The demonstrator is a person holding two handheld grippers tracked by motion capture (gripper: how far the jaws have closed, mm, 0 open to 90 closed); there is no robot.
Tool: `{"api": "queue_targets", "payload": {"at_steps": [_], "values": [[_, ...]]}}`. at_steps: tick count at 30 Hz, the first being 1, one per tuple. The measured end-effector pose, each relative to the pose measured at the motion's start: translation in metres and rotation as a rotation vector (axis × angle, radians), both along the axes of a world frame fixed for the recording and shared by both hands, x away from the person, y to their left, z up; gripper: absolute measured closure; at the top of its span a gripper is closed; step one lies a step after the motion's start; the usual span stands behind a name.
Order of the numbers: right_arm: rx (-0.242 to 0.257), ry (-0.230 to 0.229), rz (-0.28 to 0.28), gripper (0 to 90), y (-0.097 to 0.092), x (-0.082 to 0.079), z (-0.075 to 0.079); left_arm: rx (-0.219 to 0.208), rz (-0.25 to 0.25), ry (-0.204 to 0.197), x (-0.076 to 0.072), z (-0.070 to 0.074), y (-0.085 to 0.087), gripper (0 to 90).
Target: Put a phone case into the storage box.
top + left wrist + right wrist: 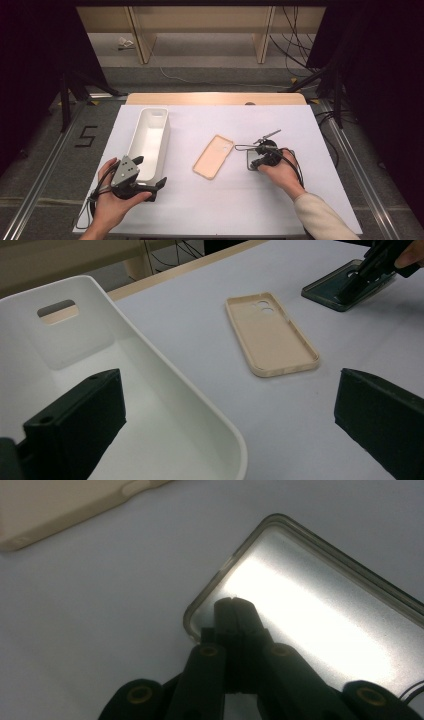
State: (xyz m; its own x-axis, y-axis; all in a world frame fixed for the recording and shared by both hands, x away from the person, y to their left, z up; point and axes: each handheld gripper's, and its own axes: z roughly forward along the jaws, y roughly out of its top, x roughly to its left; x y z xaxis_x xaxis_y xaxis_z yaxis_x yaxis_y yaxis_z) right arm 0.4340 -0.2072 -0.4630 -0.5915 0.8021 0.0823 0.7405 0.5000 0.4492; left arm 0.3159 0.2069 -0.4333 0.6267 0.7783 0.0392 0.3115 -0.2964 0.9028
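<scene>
Right gripper (263,159) sitting right of centre in the high view, jaws fully closed, tips pressing down inside a dark translucent rubbery phone case (251,161) near its corner; nothing clamped between the jaws, case rim just beside the tips in the right gripper view (235,611). Dark case (320,610) lying flat on the white table cover (260,200), well apart from a beige matte phone case (214,156) resting open-side-up at frame centre. Left gripper (150,187) hovering lower left, jaws standing wide, gripping nothing, straddling the near rim of a white oblong plastic bin (148,140). Bin lying left of the beige case.
</scene>
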Motion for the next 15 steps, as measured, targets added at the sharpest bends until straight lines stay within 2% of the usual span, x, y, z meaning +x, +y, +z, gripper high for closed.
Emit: {"api": "queue_targets", "payload": {"at_steps": [8,15], "values": [[-0.045,0.029,0.02,90.0,0.0,-0.008,0.003,-0.001,0.0,0.0,0.0,0.0,0.0,0.0],[-0.075,0.066,0.028,90.0,-0.012,-0.017,0.006,0.0,-0.002,0.0,0.0,0.0,0.0,0.0]]}}
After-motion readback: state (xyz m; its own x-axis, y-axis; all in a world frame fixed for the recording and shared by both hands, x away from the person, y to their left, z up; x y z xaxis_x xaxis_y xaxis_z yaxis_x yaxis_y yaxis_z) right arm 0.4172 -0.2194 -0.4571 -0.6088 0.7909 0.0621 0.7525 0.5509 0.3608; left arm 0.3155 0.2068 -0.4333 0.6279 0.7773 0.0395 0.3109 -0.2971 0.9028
